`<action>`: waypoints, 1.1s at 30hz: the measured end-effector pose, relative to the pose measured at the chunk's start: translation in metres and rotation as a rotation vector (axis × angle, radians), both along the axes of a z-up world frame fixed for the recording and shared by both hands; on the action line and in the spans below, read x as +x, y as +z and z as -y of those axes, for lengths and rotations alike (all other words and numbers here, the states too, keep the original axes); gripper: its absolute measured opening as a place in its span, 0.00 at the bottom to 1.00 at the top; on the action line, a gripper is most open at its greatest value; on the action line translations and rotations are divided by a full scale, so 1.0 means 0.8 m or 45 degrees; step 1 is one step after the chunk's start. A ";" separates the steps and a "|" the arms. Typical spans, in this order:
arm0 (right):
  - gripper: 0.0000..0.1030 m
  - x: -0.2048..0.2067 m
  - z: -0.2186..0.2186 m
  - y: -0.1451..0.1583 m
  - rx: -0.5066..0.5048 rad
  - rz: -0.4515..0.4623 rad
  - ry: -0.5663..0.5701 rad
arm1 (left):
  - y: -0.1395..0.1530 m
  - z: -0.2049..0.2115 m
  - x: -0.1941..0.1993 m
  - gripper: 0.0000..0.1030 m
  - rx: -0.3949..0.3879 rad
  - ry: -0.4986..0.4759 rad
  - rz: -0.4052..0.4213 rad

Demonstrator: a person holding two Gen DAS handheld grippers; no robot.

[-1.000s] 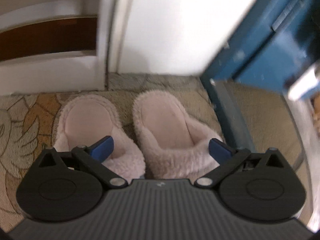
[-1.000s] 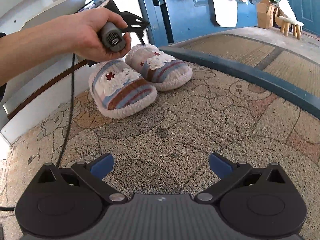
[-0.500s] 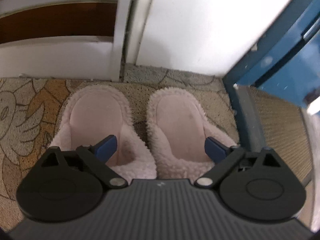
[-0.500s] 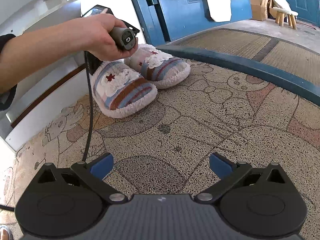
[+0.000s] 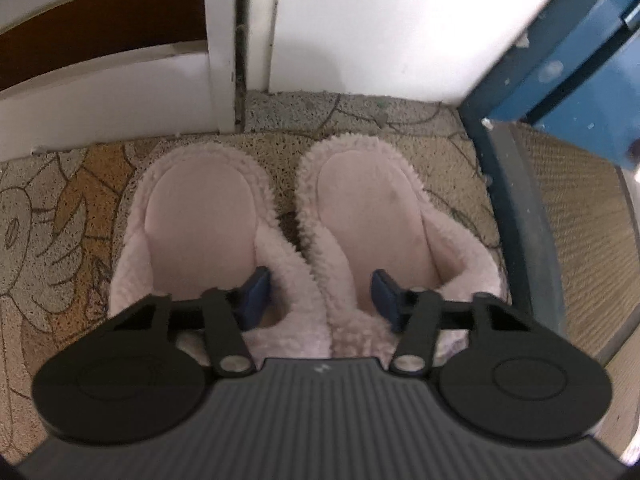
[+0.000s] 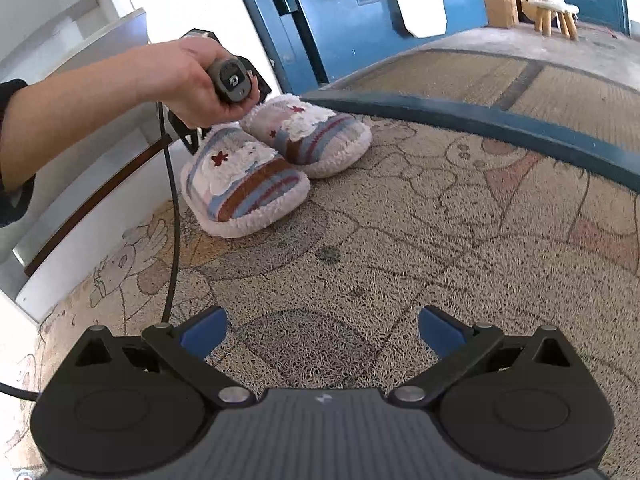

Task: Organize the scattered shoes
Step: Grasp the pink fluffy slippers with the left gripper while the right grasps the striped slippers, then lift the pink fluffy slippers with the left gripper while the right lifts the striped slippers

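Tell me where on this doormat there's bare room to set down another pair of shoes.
The widest free patch is the doormat between the striped slippers, the blue border strip and the open right gripper. It is crowded by the white cabinet, where the left gripper is closing on both slippers' inner walls, and the hand.

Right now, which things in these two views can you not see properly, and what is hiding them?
- Left wrist view: toes of both slippers, hidden behind the left gripper, whose jaws are closing with both slippers' inner walls between them.
- Right wrist view: slipper heels, hidden by the hand.
- Right wrist view: objects hanging on the blue door, cut off by the top edge.
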State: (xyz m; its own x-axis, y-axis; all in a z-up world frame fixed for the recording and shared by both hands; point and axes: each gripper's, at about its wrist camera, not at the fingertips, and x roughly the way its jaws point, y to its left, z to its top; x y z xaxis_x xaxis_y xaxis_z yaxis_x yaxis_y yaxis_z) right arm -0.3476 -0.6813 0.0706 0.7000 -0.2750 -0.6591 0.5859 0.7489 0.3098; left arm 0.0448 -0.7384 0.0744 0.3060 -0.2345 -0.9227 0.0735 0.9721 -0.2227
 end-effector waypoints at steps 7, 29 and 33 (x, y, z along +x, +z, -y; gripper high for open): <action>1.00 -0.020 0.009 0.008 0.005 0.036 -0.106 | 0.001 -0.023 -0.046 0.28 -0.093 -0.207 -0.162; 1.00 -0.031 -0.101 -0.016 -0.244 -0.267 0.391 | 0.002 -0.140 -0.204 0.43 0.020 -0.654 -0.163; 1.00 -0.017 -0.097 -0.034 -0.280 -0.337 0.433 | 0.000 -0.140 -0.208 0.46 0.023 -0.675 -0.155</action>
